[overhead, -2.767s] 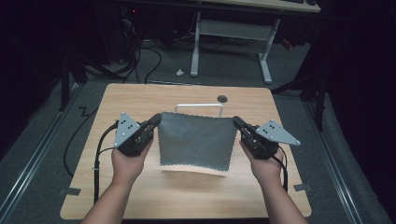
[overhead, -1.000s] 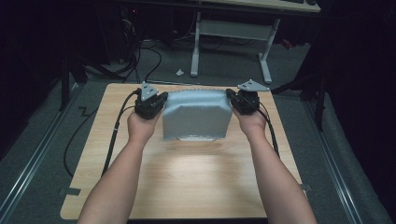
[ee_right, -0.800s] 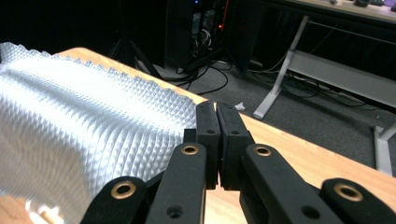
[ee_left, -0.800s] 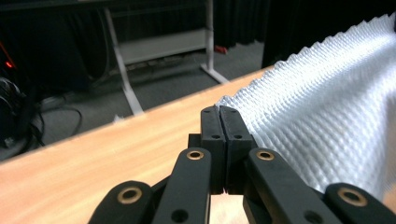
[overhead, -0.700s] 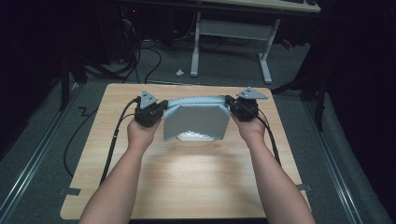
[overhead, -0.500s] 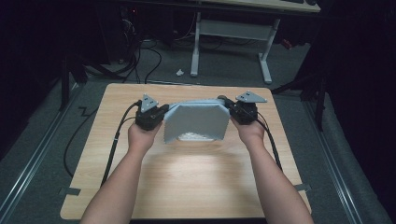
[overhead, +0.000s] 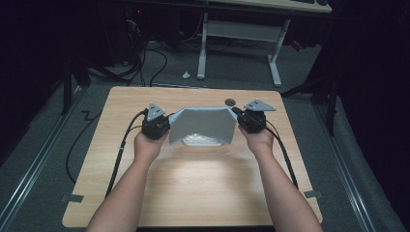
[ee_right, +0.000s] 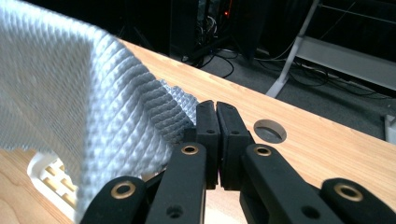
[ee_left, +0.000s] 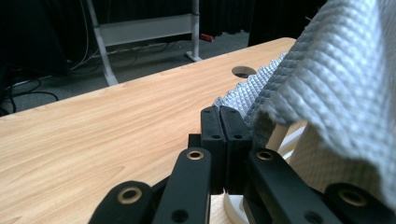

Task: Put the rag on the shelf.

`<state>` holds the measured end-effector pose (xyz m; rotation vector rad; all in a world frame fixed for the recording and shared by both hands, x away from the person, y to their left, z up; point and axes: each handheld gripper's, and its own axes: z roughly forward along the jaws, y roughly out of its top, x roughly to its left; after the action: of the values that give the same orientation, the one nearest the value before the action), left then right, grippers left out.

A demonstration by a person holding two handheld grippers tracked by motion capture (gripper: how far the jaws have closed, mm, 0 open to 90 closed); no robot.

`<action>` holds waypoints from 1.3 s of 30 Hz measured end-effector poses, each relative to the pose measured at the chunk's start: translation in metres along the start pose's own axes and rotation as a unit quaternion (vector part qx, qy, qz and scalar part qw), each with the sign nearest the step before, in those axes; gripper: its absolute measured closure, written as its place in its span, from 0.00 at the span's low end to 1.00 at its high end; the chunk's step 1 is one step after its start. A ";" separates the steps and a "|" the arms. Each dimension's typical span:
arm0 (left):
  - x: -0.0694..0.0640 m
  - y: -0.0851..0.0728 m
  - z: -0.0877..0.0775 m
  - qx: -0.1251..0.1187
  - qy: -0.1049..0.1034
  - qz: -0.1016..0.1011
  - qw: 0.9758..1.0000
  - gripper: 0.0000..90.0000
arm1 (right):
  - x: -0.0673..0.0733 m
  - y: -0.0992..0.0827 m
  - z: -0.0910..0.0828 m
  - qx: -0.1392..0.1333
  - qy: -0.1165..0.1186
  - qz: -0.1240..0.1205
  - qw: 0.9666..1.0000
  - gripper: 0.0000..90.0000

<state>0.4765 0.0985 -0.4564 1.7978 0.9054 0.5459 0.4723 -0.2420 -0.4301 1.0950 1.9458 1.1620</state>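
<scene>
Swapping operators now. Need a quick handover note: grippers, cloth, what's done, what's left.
Left gripper: shut on the grey cloth, at its left corner.
Right gripper: shut on the cloth's right corner.
The cloth hangs between them, lifted over the far half of the wooden table, draped above a white slatted thing lying there.
Done: cloth gripped and raised over the white thing.
Left, likely: lower the cloth over it, then open both grippers.

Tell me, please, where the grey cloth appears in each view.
High view: grey cloth at centre, stretched between both grippers.
Left gripper view: upper right, draping beside the shut jaws.
Right gripper view: upper left.
Shared landmark: the round table hole.
</scene>
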 end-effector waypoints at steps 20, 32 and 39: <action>-0.002 -0.020 0.011 0.026 -0.016 -0.022 0.999 0.98 | 0.004 -0.036 0.008 0.027 -0.005 0.014 1.000 0.99; -0.003 -0.024 0.012 0.029 -0.020 -0.029 0.999 0.96 | 0.004 -0.045 0.005 0.027 -0.004 0.020 0.999 0.99; 0.002 -0.023 0.006 0.028 -0.013 -0.045 0.998 0.82 | 0.001 -0.045 0.004 0.029 0.000 0.031 0.999 0.93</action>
<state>0.4743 0.1012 -0.4804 1.8011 0.9880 0.4429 0.4597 -0.2514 -0.4722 1.1928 1.9694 1.1452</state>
